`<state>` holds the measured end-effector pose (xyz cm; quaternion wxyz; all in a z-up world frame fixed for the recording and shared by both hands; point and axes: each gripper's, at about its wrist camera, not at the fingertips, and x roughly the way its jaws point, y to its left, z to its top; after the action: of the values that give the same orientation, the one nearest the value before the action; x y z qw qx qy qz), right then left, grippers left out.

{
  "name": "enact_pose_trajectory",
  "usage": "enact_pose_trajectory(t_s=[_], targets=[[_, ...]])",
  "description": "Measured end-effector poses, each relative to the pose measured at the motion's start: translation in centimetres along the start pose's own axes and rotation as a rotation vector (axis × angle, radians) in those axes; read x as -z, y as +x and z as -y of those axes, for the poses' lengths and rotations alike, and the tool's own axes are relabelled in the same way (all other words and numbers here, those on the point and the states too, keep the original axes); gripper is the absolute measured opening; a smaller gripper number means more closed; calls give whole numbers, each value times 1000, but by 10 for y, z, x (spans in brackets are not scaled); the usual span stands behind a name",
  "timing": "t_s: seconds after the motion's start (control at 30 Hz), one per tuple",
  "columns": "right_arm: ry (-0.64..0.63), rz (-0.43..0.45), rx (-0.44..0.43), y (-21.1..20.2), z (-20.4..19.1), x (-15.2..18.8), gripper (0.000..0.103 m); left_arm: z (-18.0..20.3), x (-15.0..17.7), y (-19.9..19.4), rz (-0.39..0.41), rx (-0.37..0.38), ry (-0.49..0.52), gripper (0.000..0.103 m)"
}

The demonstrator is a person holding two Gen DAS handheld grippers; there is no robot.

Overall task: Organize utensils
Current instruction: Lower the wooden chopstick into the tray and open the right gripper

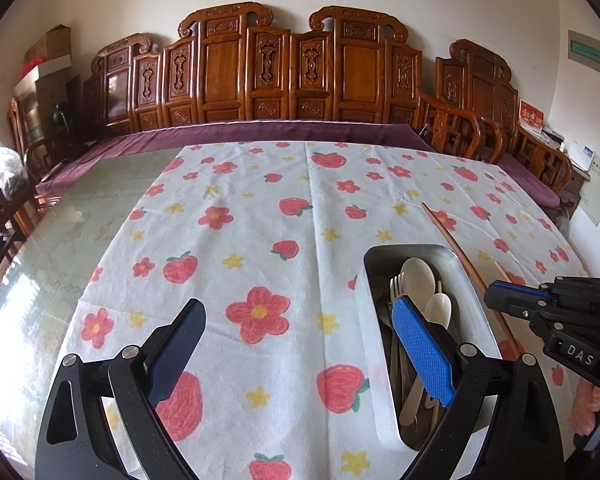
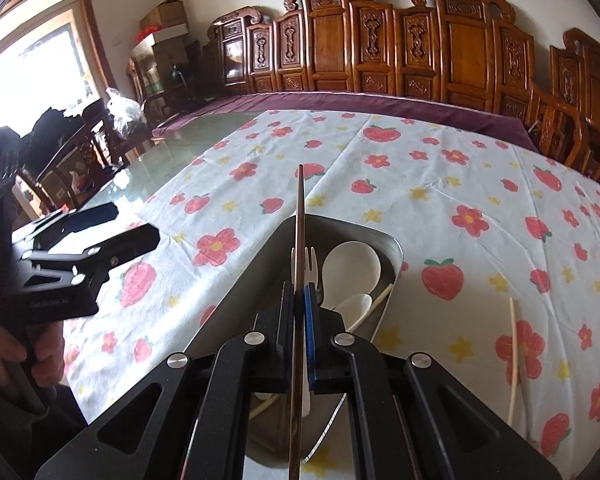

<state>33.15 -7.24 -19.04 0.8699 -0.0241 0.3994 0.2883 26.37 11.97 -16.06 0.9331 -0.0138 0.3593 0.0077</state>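
Observation:
A metal tray (image 1: 370,320) (image 2: 260,280) on the flowered cloth holds white spoons (image 1: 418,276) (image 2: 352,266), a fork (image 1: 397,284) (image 2: 310,264) and other utensils. My right gripper (image 2: 299,300) is shut on a dark brown chopstick (image 2: 299,220) and holds it lengthwise above the tray; the chopstick (image 1: 460,256) and this gripper (image 1: 500,294) also show at the right of the left wrist view. My left gripper (image 1: 300,328) is open and empty, its right finger over the tray's left part. A pale chopstick (image 2: 514,360) lies on the cloth right of the tray.
A flowered cloth (image 1: 260,220) covers part of a glass-topped table (image 1: 80,220). Carved wooden chairs (image 1: 280,68) line the far side. Another pale chopstick (image 2: 382,298) leans on the tray's right rim.

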Motion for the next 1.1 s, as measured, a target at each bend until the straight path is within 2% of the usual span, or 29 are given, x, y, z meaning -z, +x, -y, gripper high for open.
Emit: enact_pose_trajectory(t_s=[0.47,0.67,0.9,1.1], targets=[[172,-85,-42,61,3,13,6,4,5,10,-34,-13,18,91],[233,-113,-94,74,-2,16,6,4,5,10,-35,-14,19,91],[212,-115,-102,67,-4,20,9,5,5,9,-33,-11,18,91],[137,-36,-79,19,7,23,9,10,4,6,-25,6,20,91]])
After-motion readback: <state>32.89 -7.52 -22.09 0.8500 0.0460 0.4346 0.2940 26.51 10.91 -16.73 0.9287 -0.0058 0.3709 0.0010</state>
